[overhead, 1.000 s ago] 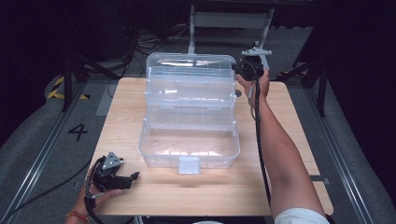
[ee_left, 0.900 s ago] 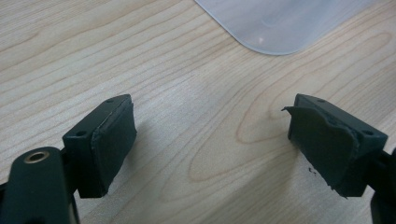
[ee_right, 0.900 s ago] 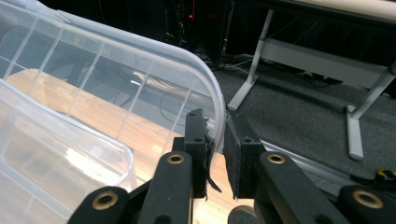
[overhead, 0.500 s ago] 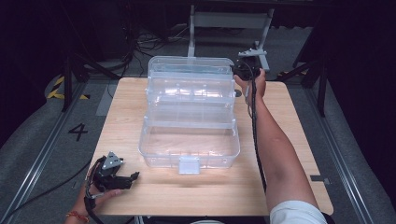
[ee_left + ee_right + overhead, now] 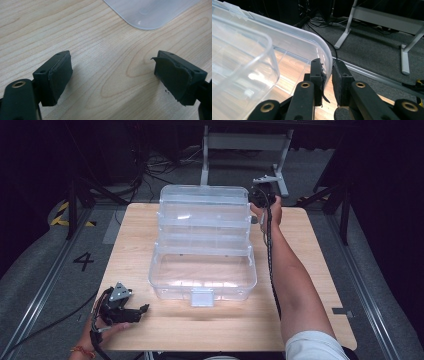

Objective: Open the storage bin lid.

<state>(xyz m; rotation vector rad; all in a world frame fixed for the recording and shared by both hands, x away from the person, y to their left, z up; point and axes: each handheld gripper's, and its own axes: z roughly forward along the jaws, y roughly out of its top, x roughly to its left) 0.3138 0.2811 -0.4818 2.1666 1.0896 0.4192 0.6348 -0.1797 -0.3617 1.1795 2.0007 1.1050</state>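
Between the right gripper's (image 5: 327, 75) fingers (image 5: 316, 75) we have the thin rim of the clear plastic organiser box's lid (image 5: 294, 37), pinched at its far right corner; in the high view that gripper (image 5: 262, 200) sits at the back right of the box (image 5: 202, 245), lid stood up over the stepped trays. The fingers are clenched on the lid edge, with very little wall inside the pads.

Left gripper (image 5: 120, 307) rests on the worktop (image 5: 310, 270) near the front left corner of the box, fingers (image 5: 58, 75) spread wide with nothing but bare wood between them; a rounded corner of the box (image 5: 150, 12) lies ahead of them, apart from both.

Risks as we judge them:
- The grip is a shallow one-corner pinch on slick plastic. Any pull off the hinge arc could let the rim slide out and the lid drop or snap over.
- One-sided load may twist the lid and bind the linked trays.
- The box base isn't held. The left fingers aren't bracing it, so a push on the lid could skate the whole box across the worktop.
- The right pad's torn edge could snag on the rim at release.
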